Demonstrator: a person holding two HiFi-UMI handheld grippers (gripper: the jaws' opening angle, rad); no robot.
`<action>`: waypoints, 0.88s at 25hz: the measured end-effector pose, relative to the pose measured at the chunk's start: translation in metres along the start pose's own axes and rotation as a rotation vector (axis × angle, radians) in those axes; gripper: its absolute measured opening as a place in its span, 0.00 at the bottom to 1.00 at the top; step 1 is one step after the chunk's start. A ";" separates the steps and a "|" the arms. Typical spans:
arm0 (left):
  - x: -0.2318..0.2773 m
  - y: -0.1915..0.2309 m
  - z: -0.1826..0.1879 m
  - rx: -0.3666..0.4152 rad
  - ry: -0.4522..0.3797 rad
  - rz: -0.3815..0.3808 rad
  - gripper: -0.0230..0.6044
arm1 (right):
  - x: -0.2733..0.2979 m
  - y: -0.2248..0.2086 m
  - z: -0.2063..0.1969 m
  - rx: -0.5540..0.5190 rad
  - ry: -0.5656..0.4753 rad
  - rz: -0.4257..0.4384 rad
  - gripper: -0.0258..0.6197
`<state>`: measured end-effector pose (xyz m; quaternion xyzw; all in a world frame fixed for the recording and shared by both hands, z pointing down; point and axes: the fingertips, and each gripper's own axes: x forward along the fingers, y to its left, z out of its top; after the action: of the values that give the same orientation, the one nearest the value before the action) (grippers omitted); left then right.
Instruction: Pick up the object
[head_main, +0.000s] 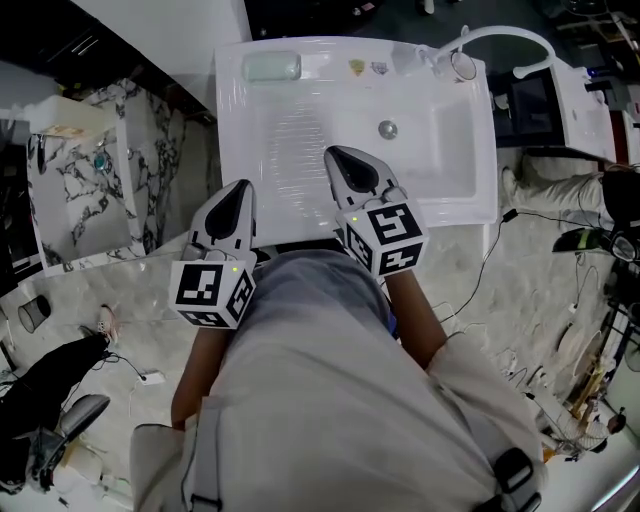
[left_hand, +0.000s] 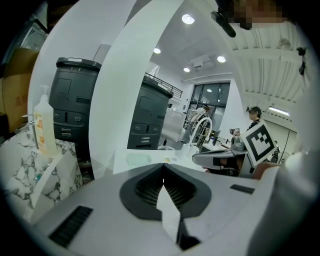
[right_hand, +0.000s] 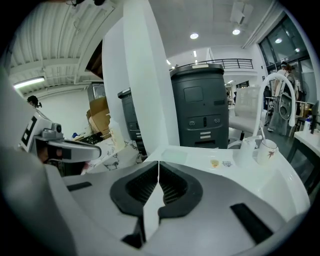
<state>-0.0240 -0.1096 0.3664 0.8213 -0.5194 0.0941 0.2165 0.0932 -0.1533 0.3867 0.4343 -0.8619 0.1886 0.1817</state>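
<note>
At the white sink's (head_main: 232, 130) near edge, left gripper (head_main: 238, 190) and right gripper (head_main: 336, 155) both pressed together, empty, pale green block (head_main: 271, 67) on the sink's back ledge, well beyond both tips.

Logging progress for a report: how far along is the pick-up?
Done: nothing lifted; the pale green rounded bar lies on the rim of the white sink. In hand: nothing; left gripper and right gripper are shut, empty, near its front edge. Left: open, grasp, lift.
</note>
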 end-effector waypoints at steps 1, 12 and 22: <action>0.002 0.000 0.000 -0.003 0.001 0.003 0.05 | 0.001 -0.002 -0.001 -0.001 0.006 0.004 0.06; 0.019 -0.007 -0.001 -0.017 0.013 0.015 0.05 | 0.013 -0.027 -0.004 -0.018 0.042 0.025 0.06; 0.026 -0.002 -0.003 -0.024 0.036 0.020 0.05 | 0.030 -0.036 -0.008 -0.022 0.074 0.033 0.06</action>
<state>-0.0105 -0.1286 0.3780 0.8116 -0.5246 0.1047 0.2349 0.1070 -0.1892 0.4137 0.4110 -0.8635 0.1981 0.2149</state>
